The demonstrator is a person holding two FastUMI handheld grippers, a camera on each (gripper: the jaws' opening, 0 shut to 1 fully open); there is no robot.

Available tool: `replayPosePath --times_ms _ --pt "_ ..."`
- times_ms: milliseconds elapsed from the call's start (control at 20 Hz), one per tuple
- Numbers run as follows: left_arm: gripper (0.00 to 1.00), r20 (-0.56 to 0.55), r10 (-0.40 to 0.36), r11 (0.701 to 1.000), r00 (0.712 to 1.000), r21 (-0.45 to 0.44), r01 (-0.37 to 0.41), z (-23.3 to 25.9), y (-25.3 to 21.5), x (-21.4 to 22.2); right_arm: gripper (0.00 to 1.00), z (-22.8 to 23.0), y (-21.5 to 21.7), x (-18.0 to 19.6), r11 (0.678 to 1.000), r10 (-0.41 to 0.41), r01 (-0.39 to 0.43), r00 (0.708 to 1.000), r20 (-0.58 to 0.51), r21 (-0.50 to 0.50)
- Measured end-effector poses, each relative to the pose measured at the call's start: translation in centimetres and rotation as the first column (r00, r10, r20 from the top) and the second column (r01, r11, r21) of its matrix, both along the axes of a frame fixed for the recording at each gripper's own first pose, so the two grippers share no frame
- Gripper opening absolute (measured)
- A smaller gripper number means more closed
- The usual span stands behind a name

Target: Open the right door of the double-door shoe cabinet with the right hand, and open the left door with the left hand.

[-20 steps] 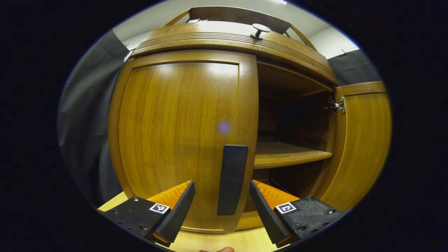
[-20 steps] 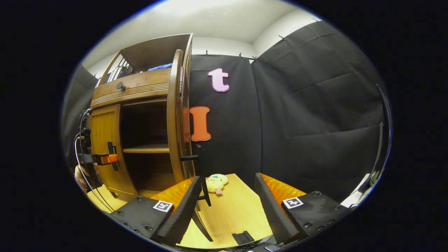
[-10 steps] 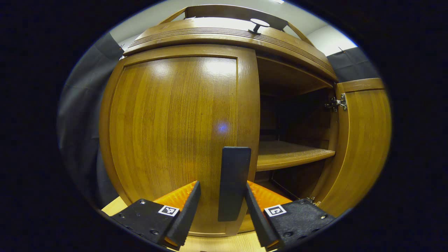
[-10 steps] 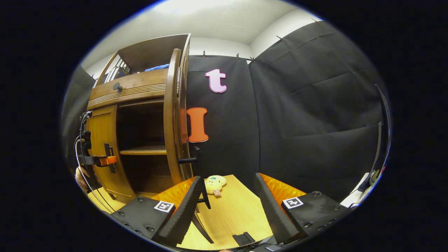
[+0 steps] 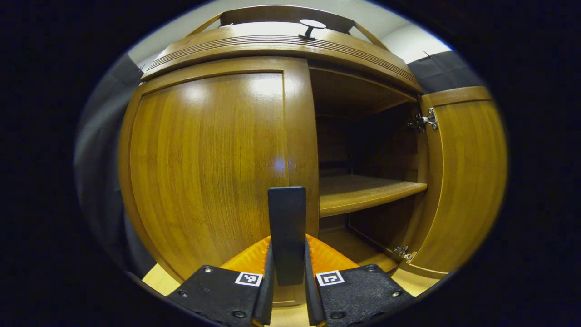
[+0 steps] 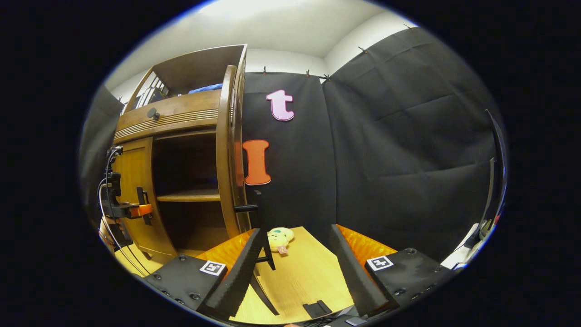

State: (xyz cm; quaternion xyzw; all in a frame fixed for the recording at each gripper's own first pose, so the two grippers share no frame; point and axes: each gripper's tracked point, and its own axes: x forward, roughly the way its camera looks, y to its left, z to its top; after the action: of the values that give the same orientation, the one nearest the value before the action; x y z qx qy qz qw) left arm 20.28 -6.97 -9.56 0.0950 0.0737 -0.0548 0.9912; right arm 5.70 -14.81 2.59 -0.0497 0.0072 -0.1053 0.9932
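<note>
Although each claw carries small square black-and-white marker tags on its body, no brand, label or readable writing shows on the shoe cabinet itself. The cabinet is glossy honey-brown wood with vertical grain, a ribbed band along its top edge and a small dark knob above that band. It stands on a light wooden table.

In the left gripper view, the left door lies flush against the cabinet front, and a flat dark upright handle sits at its inner edge. The left claw has both fingers pressed onto the lower part of this handle, pinching it. Beside the left door the cabinet interior is exposed, with one wooden shelf across it. The right door stands swung out from the cabinet, its metal hinges visible.

In the right gripper view, the right claw is spread wide and holds nothing, apart from the cabinet, with the right door's handle ahead of it. A small yellow plush toy lies on the table near the right door's foot.
</note>
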Motion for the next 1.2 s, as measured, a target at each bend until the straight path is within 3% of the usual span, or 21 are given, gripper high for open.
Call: replayPosePath --times_ms 150,350,800,900,1200 --pt "0.21 0.004 -0.029 0.999 1.000 -0.032 0.029 0.0 0.2 -0.7 1.00 0.1 0.1 0.1 1.000 -0.016 0.016 1.000 -0.007 -0.004" --pt "0.17 -0.005 -0.083 0.995 0.997 -0.054 0.083 0.4 0.1 -2.5 1.00 0.5 0.5 -0.8 1.000 -0.017 0.017 1.000 -0.005 -0.020" --pt "0.18 -0.034 -0.212 0.967 0.977 -0.154 0.204 1.6 1.3 -8.2 1.00 1.3 0.6 -2.7 0.999 -0.043 0.043 0.999 -0.010 -0.029" --pt "0.18 -0.037 -0.226 0.965 0.973 -0.141 0.219 1.7 1.6 -9.2 0.88 1.5 0.5 -3.0 0.998 -0.054 0.054 0.998 -0.010 -0.031" --pt "0.18 -0.041 -0.260 0.956 0.965 -0.152 0.251 2.1 2.5 -11.1 0.88 1.7 0.7 -3.9 0.996 -0.078 0.078 0.997 -0.004 -0.035"
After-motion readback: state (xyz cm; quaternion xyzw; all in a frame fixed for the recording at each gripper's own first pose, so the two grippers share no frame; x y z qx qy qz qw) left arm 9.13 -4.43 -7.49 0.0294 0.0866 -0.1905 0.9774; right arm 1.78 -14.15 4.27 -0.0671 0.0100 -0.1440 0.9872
